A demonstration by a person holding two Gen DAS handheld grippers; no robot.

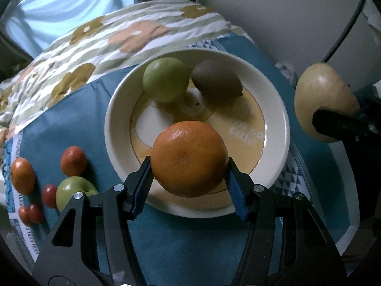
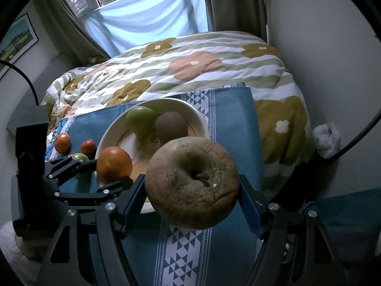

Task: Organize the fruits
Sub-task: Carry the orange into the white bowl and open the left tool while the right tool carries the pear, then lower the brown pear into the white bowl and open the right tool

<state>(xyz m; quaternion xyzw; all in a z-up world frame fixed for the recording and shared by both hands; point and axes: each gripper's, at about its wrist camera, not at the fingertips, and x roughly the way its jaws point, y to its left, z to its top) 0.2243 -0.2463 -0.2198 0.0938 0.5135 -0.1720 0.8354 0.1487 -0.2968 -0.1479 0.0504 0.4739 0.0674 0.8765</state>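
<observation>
Orange [image 1: 189, 158] pinched in my left tool [image 1: 189, 181] should settle low into the plate [image 1: 282, 128] before my right tool [image 2: 191, 199], pinching the brown apple [image 2: 191, 183], follows.

You've an orange [image 1: 189, 158] at frame centre above the cream plate [image 1: 114, 128], where a green apple [image 1: 165, 82] and kiwi [image 1: 216, 83] lie; a brown pear [image 2: 191, 183] sits centre.

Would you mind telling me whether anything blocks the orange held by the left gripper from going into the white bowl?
Nothing visible does. The left gripper holds the round orange over the near rim of the white ceramic bowl. The green apple and brown kiwi sit at the far side, leaving the near floor free.
</observation>
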